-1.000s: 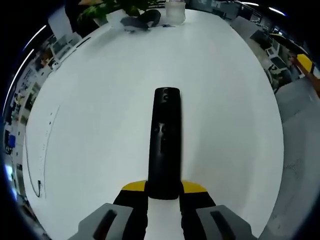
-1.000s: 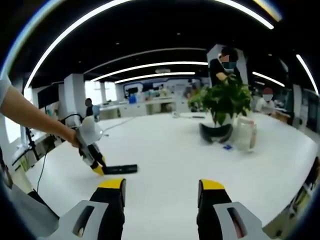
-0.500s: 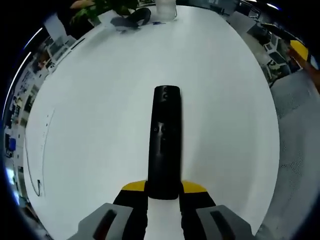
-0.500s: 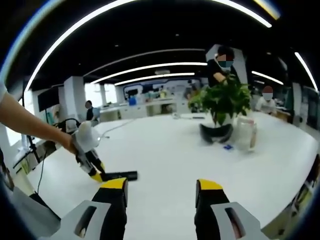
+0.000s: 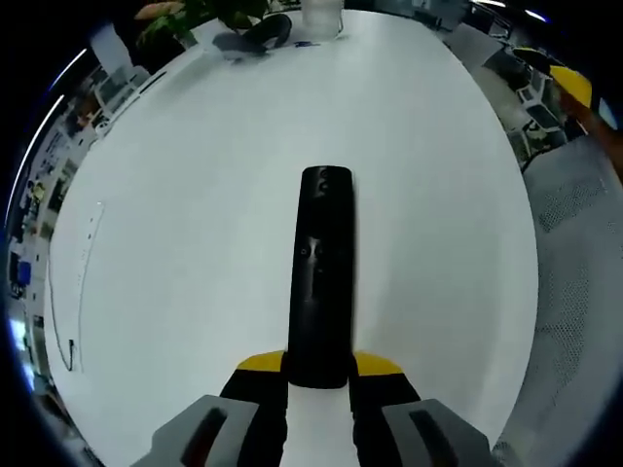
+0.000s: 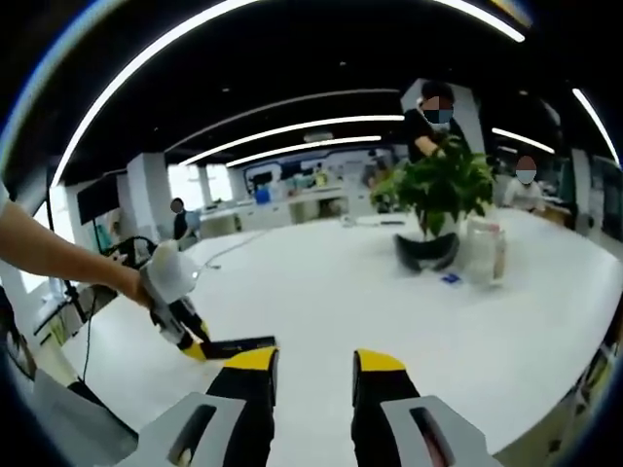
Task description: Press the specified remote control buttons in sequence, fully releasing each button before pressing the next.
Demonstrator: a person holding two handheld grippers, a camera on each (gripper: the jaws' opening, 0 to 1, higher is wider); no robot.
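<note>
The left hand-held gripper (image 5: 318, 375) is clamped on the near end of a black remote control (image 5: 320, 277), which juts straight out ahead of its yellow-tipped jaws and lies low over the white worktop (image 5: 195, 195). In the right gripper view the same left hand-held gripper (image 6: 192, 342) shows off to the left, in a person's hand (image 6: 146, 284), with the remote control (image 6: 238, 343) lying flat along the worktop (image 6: 341, 282). The right hand-held gripper (image 6: 310, 365) holds nothing, its jaws standing a narrow gap apart, above the worktop and close to the free end of the remote. Far ahead of it stands a potted plant (image 6: 440, 190) with a clear jar (image 6: 484, 251) just beside it.
</note>
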